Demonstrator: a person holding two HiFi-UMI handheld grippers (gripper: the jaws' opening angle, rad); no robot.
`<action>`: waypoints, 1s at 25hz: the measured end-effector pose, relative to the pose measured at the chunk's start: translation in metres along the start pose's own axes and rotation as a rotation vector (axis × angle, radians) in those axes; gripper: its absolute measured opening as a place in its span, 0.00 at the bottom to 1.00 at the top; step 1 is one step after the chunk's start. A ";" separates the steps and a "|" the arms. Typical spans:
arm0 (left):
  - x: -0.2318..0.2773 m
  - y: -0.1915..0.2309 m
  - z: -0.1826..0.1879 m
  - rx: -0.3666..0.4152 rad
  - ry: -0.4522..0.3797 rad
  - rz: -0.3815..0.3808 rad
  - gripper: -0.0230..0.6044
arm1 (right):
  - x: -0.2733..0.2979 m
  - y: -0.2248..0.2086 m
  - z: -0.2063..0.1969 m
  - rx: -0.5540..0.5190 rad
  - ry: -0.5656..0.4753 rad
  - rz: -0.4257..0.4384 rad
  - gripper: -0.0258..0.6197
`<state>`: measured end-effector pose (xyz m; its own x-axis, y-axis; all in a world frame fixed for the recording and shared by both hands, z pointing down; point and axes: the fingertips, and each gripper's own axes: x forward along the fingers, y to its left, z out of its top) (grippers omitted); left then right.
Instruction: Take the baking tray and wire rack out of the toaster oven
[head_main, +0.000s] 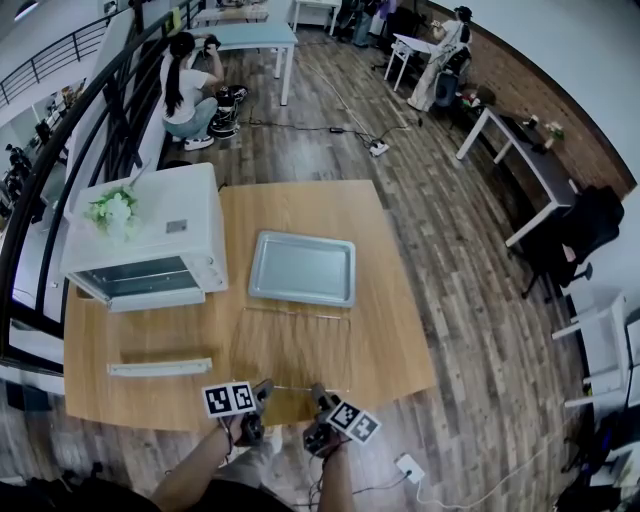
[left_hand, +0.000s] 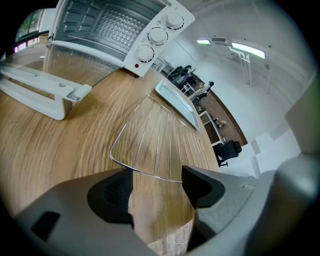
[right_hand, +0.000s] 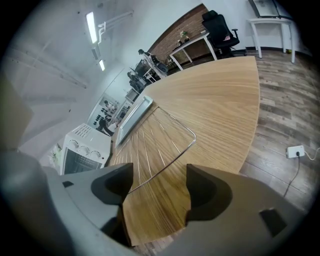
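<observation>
The white toaster oven (head_main: 150, 245) stands at the table's left with its door (head_main: 160, 368) folded down. Right of it the silver baking tray (head_main: 302, 267) lies flat on the wooden table (head_main: 400, 340). The thin wire rack (head_main: 292, 345) lies flat between the tray and the near edge. My left gripper (head_main: 262, 388) and right gripper (head_main: 318, 392) hover side by side at the rack's near edge, both open. In the left gripper view the rack (left_hand: 160, 140) has its near wire level with the tips of the left gripper (left_hand: 157, 177), unpinched. In the right gripper view the rack's (right_hand: 155, 142) near wire crosses before the right gripper (right_hand: 160, 172).
White flowers (head_main: 113, 212) sit on top of the oven. A person (head_main: 188, 95) crouches on the floor behind the table. A black chair (head_main: 580, 235) and white desks stand to the right. A power strip (head_main: 410, 467) lies on the floor near the table's front right corner.
</observation>
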<state>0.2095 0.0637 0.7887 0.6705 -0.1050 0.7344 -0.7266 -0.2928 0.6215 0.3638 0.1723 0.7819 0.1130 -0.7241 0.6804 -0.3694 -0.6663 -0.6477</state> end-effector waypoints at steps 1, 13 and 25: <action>-0.001 0.001 -0.001 -0.001 0.004 0.002 0.50 | -0.001 -0.002 -0.002 -0.001 0.000 -0.004 0.53; -0.013 0.002 -0.003 -0.005 0.018 -0.006 0.50 | -0.012 0.005 -0.017 0.015 -0.004 -0.001 0.53; -0.056 -0.005 0.034 0.125 -0.100 -0.026 0.50 | -0.029 0.050 -0.010 -0.120 -0.046 0.018 0.51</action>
<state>0.1805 0.0387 0.7355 0.7053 -0.1881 0.6835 -0.6884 -0.4121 0.5969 0.3329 0.1615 0.7334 0.1464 -0.7448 0.6510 -0.4792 -0.6291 -0.6120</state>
